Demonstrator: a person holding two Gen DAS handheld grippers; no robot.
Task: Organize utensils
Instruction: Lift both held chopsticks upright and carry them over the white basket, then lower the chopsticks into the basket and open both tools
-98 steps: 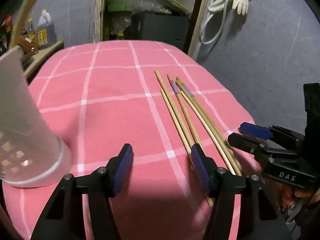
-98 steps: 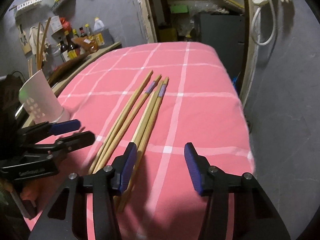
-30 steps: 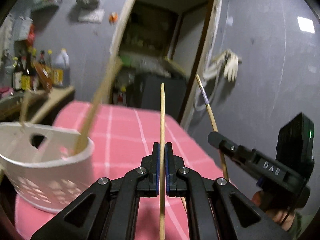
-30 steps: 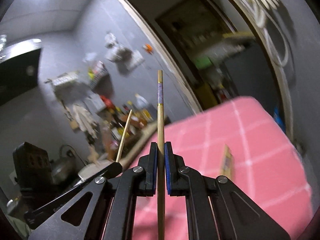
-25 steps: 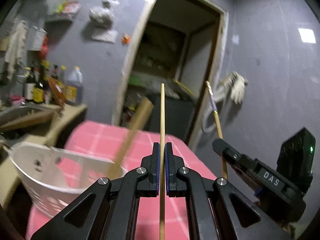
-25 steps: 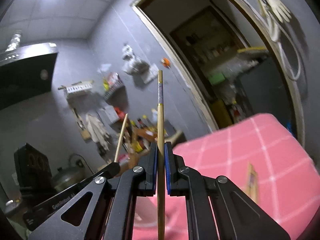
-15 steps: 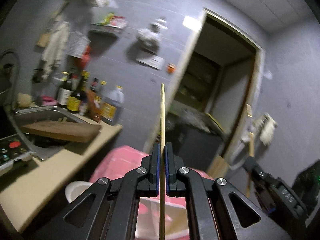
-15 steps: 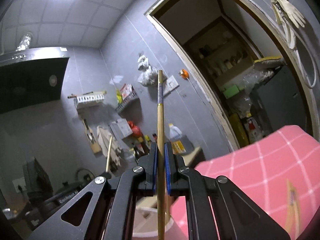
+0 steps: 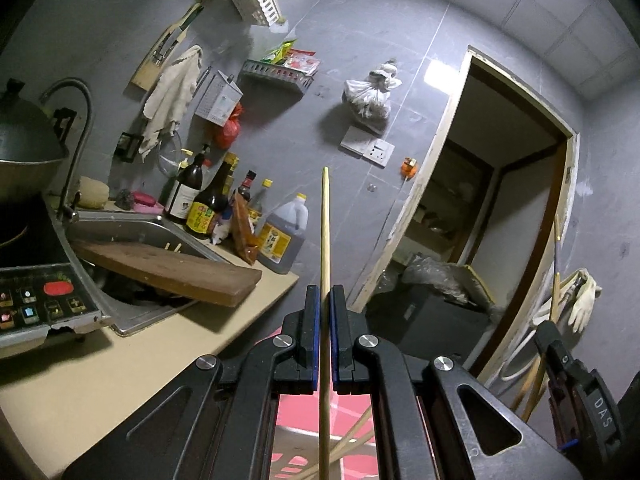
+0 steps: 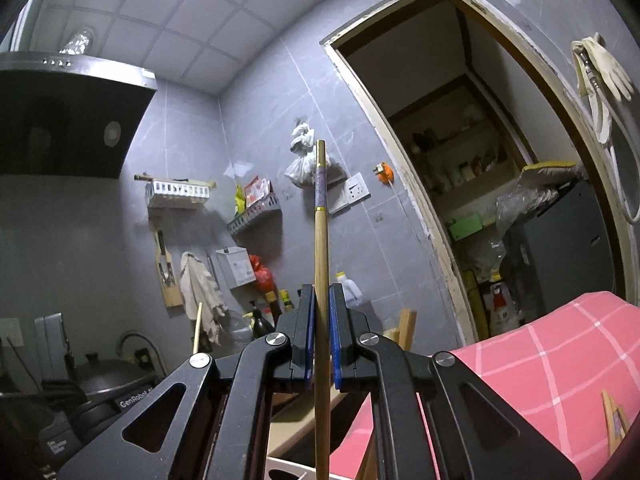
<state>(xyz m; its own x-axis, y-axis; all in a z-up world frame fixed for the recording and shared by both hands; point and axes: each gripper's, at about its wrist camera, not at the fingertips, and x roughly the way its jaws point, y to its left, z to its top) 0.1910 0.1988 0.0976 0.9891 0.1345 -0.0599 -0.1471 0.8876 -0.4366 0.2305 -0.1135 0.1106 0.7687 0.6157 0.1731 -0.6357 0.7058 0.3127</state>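
Both claws clamp upright chopsticks in a grey-tiled kitchen: the left gripper [image 9: 325, 312] pinches a plain chopstick [image 9: 325, 232] above a white basket [image 9: 296, 446], the right gripper [image 10: 321, 312] a banded chopstick [image 10: 321, 248], pink tablecloth [image 10: 552, 364] to its right.

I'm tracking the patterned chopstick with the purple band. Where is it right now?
In the right wrist view the purple-banded chopstick stands upright, clamped in the right gripper, its banded top against the grey wall left of the doorway.
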